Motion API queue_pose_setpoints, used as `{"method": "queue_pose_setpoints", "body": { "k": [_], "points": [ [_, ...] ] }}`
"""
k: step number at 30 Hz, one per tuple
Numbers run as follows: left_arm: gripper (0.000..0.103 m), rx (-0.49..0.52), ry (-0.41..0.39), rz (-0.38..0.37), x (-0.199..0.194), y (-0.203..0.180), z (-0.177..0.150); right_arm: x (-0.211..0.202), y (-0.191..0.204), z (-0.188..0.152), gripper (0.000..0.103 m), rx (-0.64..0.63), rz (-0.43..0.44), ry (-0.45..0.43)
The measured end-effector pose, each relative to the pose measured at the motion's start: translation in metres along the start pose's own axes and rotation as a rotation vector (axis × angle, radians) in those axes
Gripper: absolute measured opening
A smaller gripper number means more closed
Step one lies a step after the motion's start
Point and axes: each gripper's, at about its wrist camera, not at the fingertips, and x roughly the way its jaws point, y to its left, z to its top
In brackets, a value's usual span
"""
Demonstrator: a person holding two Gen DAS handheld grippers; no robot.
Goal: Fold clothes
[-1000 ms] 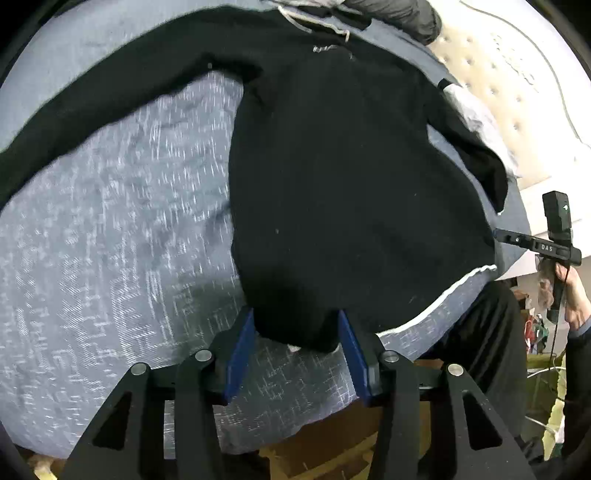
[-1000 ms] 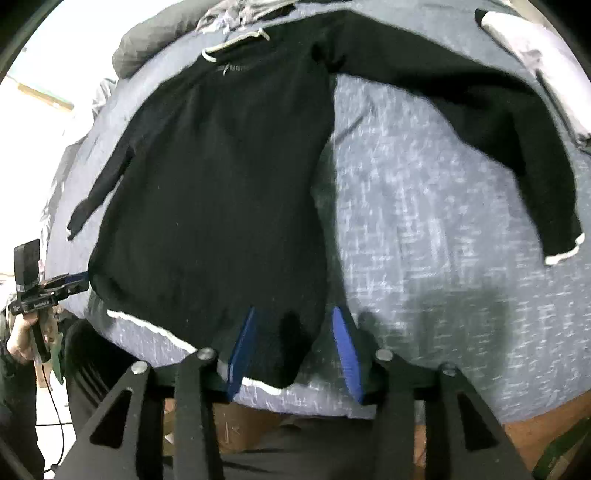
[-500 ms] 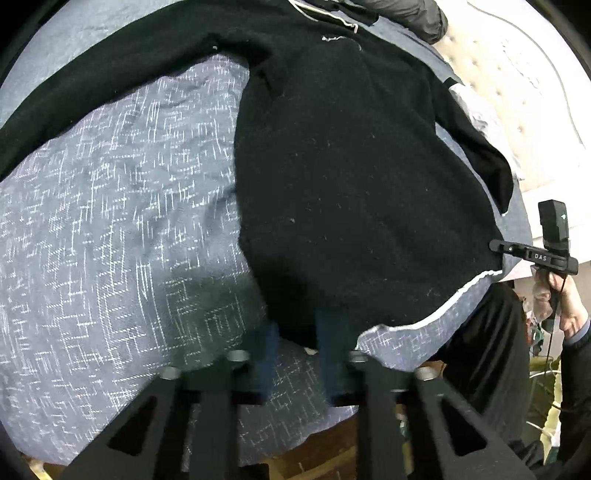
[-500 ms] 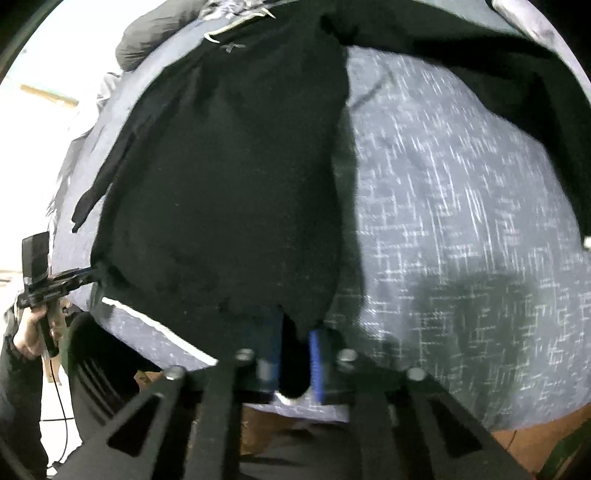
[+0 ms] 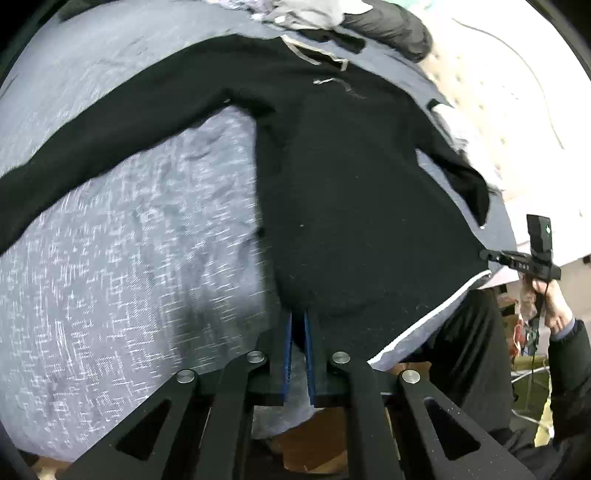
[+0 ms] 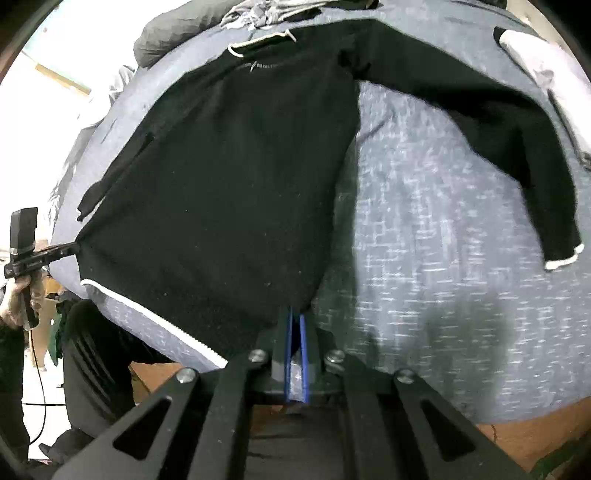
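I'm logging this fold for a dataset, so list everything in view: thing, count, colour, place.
sweater: one, black with white hem and cuff trim, spread flat on the bed, sleeves out to both sides.
bedcover: one, blue-grey with white flecks, under the sweater.
clothes pile: several pieces, grey and dark, at the far end of the bed beyond the collar.
mattress: one, cream, quilted, bare beside the cover.
white cloth: one, at the far edge of the bed.
left gripper: one, black with blue pads, shut on the sweater's hem corner.
right gripper: one, black with blue pads, shut on the other hem corner.
hand: one, holding the right gripper's handle.
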Motion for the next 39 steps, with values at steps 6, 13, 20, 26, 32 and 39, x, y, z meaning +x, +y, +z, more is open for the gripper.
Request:
{"method": "queue_pose_setpoints", "body": {
  "k": [6,13,20,26,32,39],
  "points": [
    [0.008,-0.031,-0.011,0.021,0.011,0.002,0.004,0.012,0.004,0.003,0.005,-0.004,-0.083,0.006],
    [0.007,-0.020,-0.013,0.025,0.009,0.005,0.008,-0.006,0.011,0.005,0.017,-0.016,-0.060,-0.025],
    [0.006,-0.037,-0.063,0.036,-0.004,0.016,0.014,0.001,0.017,0.004,0.028,-0.014,-0.038,0.005],
    [0.006,-0.092,-0.051,0.087,-0.005,0.045,0.021,0.004,0.011,0.004,0.028,0.034,-0.025,-0.009],
    [0.008,-0.104,-0.046,0.137,0.002,0.050,0.017,0.020,0.014,0.011,0.033,0.065,-0.024,0.018],
    [0.031,-0.080,-0.049,0.091,-0.002,0.040,0.008,0.046,0.004,0.008,0.046,0.138,0.017,0.080]
  ]
}}
